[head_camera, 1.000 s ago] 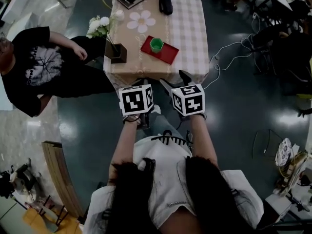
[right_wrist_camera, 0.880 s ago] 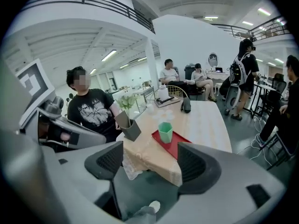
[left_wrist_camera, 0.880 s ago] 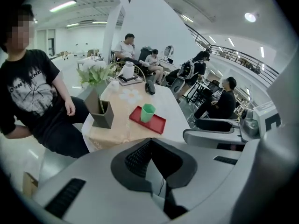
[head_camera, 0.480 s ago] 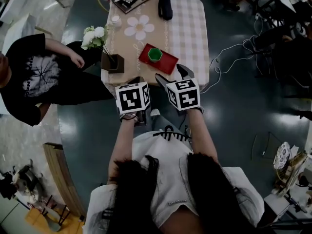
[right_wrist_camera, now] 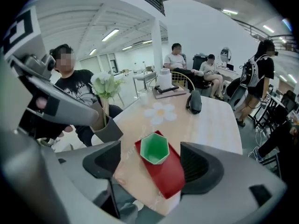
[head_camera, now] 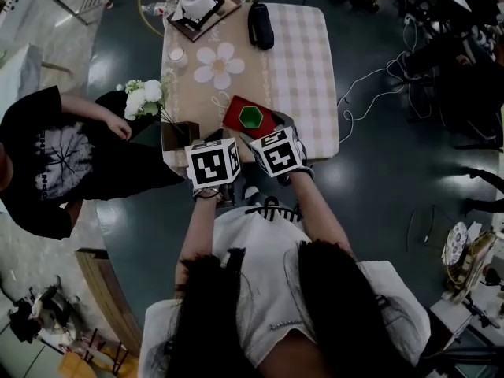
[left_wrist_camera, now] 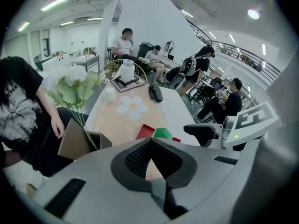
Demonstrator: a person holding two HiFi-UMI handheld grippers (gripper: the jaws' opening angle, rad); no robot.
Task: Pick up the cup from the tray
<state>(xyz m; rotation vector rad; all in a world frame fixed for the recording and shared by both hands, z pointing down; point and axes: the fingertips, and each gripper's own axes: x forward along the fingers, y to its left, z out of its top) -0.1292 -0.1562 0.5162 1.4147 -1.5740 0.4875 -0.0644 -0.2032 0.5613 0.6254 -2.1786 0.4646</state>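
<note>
A green hexagonal cup (head_camera: 250, 116) stands upright on a red tray (head_camera: 234, 109) near the front edge of the table (head_camera: 303, 69). My right gripper (head_camera: 272, 142) hovers just short of the tray. In the right gripper view its jaws (right_wrist_camera: 152, 164) are opening wide; the cup (right_wrist_camera: 154, 148) sits ahead of them on the tray (right_wrist_camera: 172, 177), untouched. My left gripper (head_camera: 213, 164) hangs at the table's near edge, left of the tray. Its pads meet at the tips (left_wrist_camera: 150, 143), empty, and the cup (left_wrist_camera: 163, 133) peeks over them.
A brown box with white flowers (head_camera: 175, 131) stands at the table's front left corner. Farther back are a daisy-shaped mat (head_camera: 218, 60), a black case (head_camera: 260, 24) and a white pot (head_camera: 194, 1). A person in black (head_camera: 47, 156) sits left. Cables (head_camera: 370, 77) lie on the floor at the right.
Both grippers have moved forward to the table's near edge. The right one now reaches just short of the red tray, and its jaws stand wider.
</note>
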